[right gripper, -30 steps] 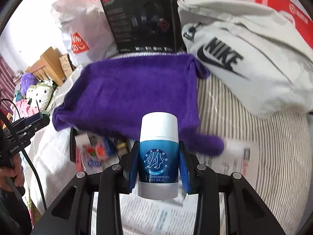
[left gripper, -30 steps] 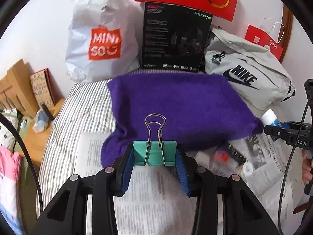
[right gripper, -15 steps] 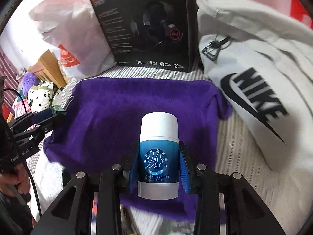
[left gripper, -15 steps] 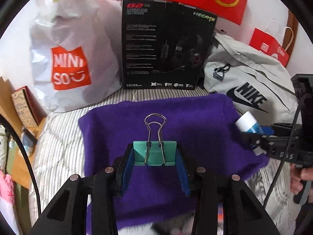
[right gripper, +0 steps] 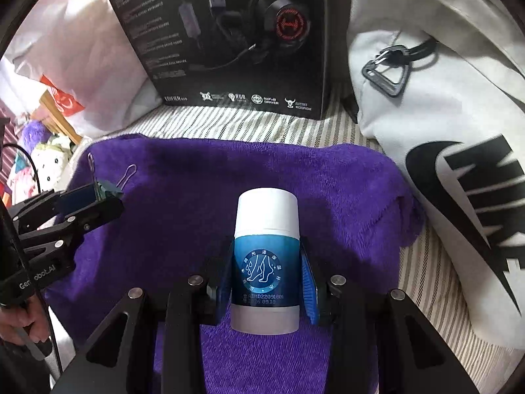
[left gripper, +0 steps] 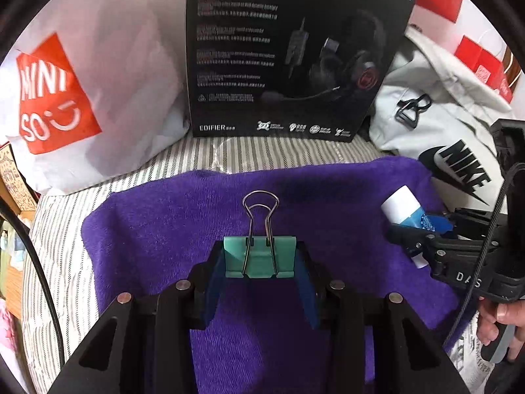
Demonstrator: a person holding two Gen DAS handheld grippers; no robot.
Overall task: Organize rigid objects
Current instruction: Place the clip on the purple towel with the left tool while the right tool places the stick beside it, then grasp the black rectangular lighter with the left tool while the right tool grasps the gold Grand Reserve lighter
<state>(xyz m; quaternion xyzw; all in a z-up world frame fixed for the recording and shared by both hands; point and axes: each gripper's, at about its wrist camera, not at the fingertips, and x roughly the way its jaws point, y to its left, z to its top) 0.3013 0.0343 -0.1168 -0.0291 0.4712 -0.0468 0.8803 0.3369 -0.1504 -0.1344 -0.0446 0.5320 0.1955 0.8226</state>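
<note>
The left gripper (left gripper: pixel 259 262) has its jaws closed on a clip (left gripper: pixel 259 256): a teal binder clip with silver wire handles, one loop standing up toward 12 o'clock. It hangs over a purple towel (left gripper: pixel 164 223) on the striped bed (left gripper: pixel 59 229). The right gripper (right gripper: pixel 265 279) has its jaws clamped on a tube (right gripper: pixel 265 259), a short cylinder with a white cap, blue body, a round foot emblem and a pale base. Its long axis runs along the fingers, cap toward 12 o'clock. In the left view the tube shows at 3 o'clock, cap tilted toward 10 o'clock. A black box (right gripper: pixel 229 32) stands at 12 o'clock, a white bag (right gripper: pixel 443 131) at 2 o'clock.
</note>
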